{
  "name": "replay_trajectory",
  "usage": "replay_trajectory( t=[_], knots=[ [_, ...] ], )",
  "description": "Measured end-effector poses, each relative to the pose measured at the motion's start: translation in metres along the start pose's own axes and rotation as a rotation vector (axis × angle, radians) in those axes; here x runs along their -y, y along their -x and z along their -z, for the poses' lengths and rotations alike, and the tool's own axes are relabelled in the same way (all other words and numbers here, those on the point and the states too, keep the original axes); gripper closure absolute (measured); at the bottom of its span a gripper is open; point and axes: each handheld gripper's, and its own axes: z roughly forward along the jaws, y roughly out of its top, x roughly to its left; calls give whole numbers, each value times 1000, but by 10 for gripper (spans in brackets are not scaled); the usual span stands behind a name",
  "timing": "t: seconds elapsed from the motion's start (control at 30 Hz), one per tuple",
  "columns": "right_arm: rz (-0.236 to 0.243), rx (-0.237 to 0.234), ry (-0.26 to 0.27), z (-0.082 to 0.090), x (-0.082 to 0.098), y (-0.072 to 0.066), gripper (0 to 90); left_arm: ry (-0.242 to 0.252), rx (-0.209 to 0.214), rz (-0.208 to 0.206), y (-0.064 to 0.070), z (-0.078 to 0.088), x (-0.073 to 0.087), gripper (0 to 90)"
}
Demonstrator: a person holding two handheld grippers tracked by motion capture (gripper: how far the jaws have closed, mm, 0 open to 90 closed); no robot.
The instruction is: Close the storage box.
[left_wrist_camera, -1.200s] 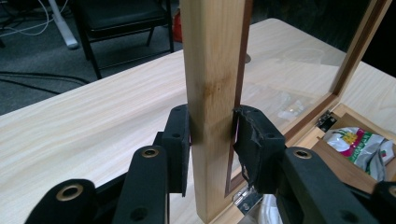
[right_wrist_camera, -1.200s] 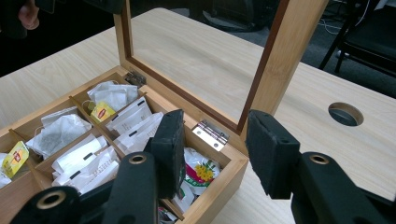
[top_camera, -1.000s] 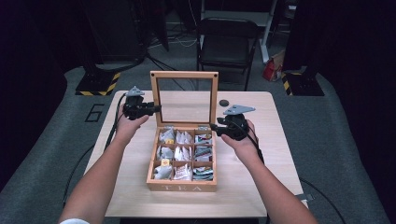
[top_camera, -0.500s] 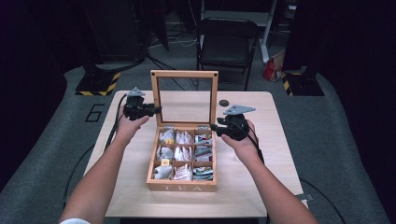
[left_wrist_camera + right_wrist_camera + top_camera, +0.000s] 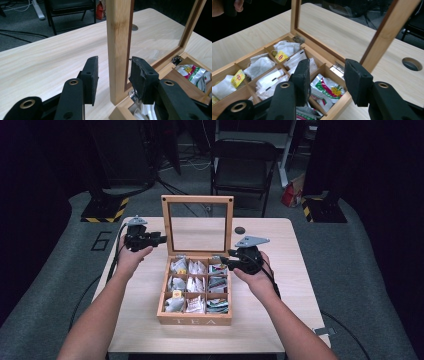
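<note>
The left gripper (image 5: pixel 113 77) had just been opening, its pads astride the upright lid (image 5: pixel 117 50) of the tea box (image 5: pixel 195 320) but clear of it. Unheld, that lid could have swung shut onto the right gripper (image 5: pixel 327 80), which hovered open and empty above the sachets (image 5: pixel 325 91).

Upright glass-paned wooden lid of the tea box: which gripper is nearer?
Left. The left gripper straddles the lid's side rail, jaws just opened, pads off the wood. The right gripper sits beside the opposite rail, over the box's corner compartment.
</note>
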Motion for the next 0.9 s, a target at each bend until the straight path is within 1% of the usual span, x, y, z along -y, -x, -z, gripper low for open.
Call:
replay_trajectory(
  t=[0.03,0.07,0.1,0.13,0.17,0.2,0.27,0.33,0.43,0.47,0.5,0.53,0.6,0.7,0.77,0.9],
  knots=[
    [5,-6,-1,0,0,-2,557,0,1,7,0,1,1,574],
    [7,-10,-2,0,0,-3,557,-4,-1,2,0,4,1,574],
    [8,-17,-5,-1,0,-5,557,4,-1,5,1,5,2,574],
    [10,-22,-7,-1,0,-7,557,-2,5,7,1,7,2,574],
    [5,-24,-8,0,1,-8,558,4,0,3,1,8,3,574],
    [5,-31,-10,-1,1,-10,559,-3,3,0,1,9,3,574],
    [17,-40,-10,-1,2,-13,561,-3,2,1,1,10,4,573],
    [17,-48,-16,-2,3,-16,561,-9,9,5,2,12,6,571],
    [19,-63,-30,-4,5,-22,562,-9,8,0,3,13,8,570],
    [28,-71,-37,-5,6,-24,567,-10,10,1,3,13,9,570],
    [31,-76,-40,-6,7,-26,568,-12,12,10,4,13,10,568],
    [36,-81,-42,-7,8,-28,571,-20,11,-3,4,14,10,567],
    [45,-91,-39,-8,9,-32,582,-20,9,-6,4,14,10,566],
    [37,-104,-39,-10,11,-38,594,-13,9,-2,4,15,11,565],
    [57,-115,-42,-13,12,-43,599,-13,12,-8,5,16,10,564],
    [69,-137,-50,-17,14,-50,602,-13,18,-13,8,16,10,563]
  ],
)
